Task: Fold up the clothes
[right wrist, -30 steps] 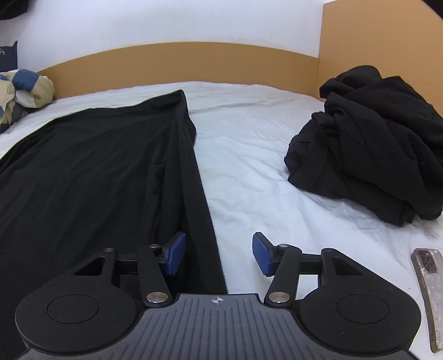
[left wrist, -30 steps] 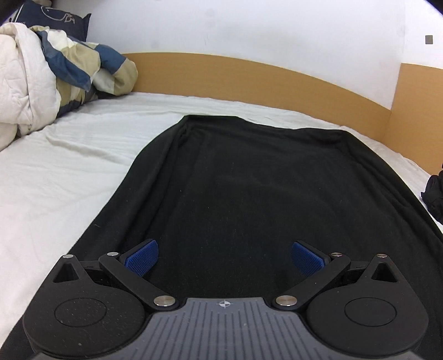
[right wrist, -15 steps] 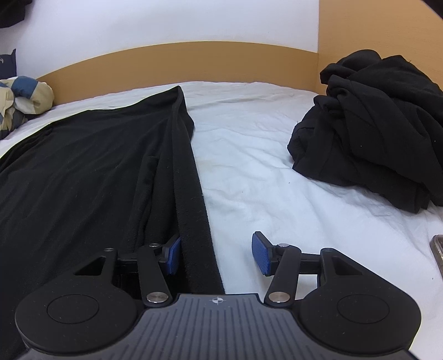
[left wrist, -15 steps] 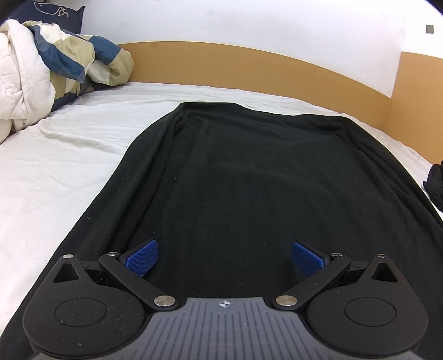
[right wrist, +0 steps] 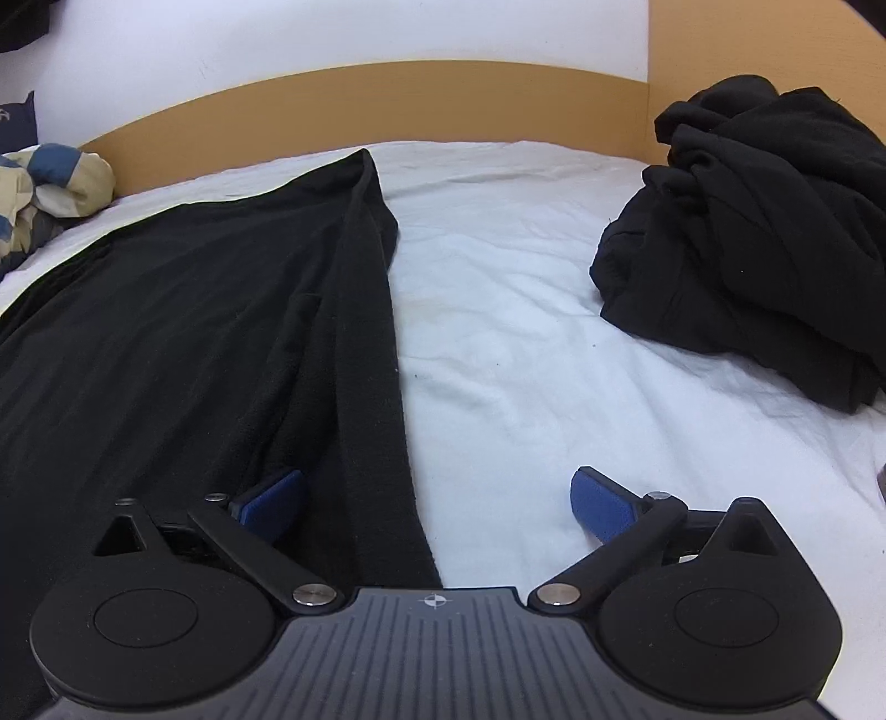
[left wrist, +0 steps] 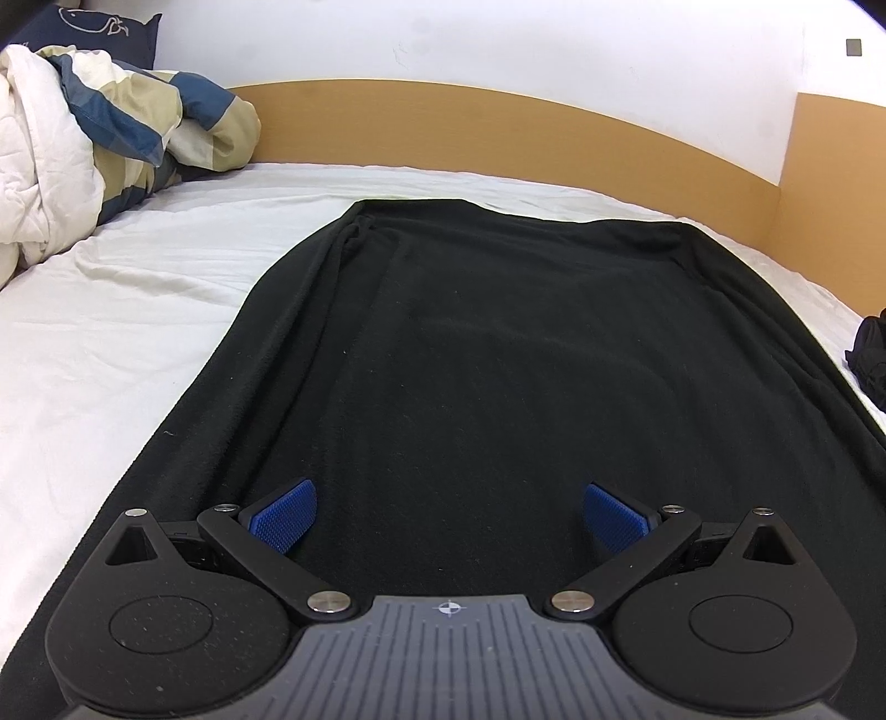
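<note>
A long black garment (left wrist: 498,354) lies spread flat on the white bed sheet (left wrist: 111,332), running away toward the headboard. My left gripper (left wrist: 448,520) hovers over its near end, open, with only cloth beneath the blue pads. In the right wrist view the same garment (right wrist: 194,332) fills the left half, its hemmed right edge (right wrist: 371,354) running down the middle. My right gripper (right wrist: 437,498) straddles that edge; its jaws are opening wide and the pads do not press the cloth.
A heap of crumpled black clothes (right wrist: 764,232) sits on the sheet at the right. A rolled duvet in white, blue and beige (left wrist: 111,138) lies at the far left. A wooden headboard (left wrist: 498,127) and side panel (right wrist: 747,44) bound the bed.
The right gripper's jaws have spread much wider, letting the garment's hem lie loose between them. Both views have tilted slightly. The phone at the right edge has slipped out of sight.
</note>
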### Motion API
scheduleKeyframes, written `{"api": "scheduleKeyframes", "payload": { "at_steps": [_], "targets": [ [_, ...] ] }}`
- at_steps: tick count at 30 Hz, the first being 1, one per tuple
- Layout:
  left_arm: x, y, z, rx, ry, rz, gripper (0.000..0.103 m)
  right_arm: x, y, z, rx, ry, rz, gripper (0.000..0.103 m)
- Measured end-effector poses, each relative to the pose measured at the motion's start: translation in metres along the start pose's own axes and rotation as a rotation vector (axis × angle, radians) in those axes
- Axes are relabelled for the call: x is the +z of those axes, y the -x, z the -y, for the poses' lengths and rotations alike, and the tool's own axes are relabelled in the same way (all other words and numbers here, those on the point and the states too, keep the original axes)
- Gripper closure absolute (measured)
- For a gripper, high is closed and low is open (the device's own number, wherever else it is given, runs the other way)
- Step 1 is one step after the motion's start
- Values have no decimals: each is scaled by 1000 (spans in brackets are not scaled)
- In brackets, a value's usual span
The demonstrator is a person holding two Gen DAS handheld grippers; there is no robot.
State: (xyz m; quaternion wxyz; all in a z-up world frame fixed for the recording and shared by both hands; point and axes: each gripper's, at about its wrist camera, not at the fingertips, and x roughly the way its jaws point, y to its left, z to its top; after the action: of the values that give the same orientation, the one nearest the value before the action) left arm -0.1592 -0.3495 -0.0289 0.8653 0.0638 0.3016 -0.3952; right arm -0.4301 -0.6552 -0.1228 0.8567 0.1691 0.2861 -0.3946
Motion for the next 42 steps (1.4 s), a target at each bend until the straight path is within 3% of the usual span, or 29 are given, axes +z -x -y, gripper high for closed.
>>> {"api": "scheduleKeyframes", "payload": {
  "at_steps": [1, 3, 5, 8, 11, 13, 14, 17, 23, 29, 35, 42],
  "targets": [
    [0, 0, -1, -4, 6, 2, 1, 2, 2, 2, 3, -5, 2, 6],
    [0, 1, -3, -13, 17, 6, 1, 4, 8, 7, -5, -11, 30, 30],
    [0, 1, -3, -14, 18, 6, 1, 6, 10, 6, -14, 17, 26, 37],
    [0, 1, -2, -12, 9, 5, 1, 8, 11, -1, -28, 86, -5, 60],
    [1, 2, -2, -14, 9, 7, 1, 5, 9, -12, -34, 137, -19, 63],
    [1, 2, -3, -18, 14, 8, 1, 5, 6, -17, -28, 130, -16, 80],
    [1, 3, -3, -20, 16, 9, 1, 7, 5, -19, -25, 124, -24, 99],
    [0, 4, -5, -28, 24, 13, 1, 22, 6, -24, -38, 101, -65, 100],
    [0, 6, -5, -31, 26, 14, 1, 100, 61, -30, -108, 96, 91, 100],
    [1, 10, -5, -19, 34, 38, 1, 159, 111, -77, -137, 207, 202, 100],
    [1, 20, -7, -20, 33, 60, 1, 157, 115, -146, -59, 316, 175, 100],
    [4, 42, -15, -25, 8, 124, 1, 116, 77, -225, 19, 483, 9, 99]
  ]
}}
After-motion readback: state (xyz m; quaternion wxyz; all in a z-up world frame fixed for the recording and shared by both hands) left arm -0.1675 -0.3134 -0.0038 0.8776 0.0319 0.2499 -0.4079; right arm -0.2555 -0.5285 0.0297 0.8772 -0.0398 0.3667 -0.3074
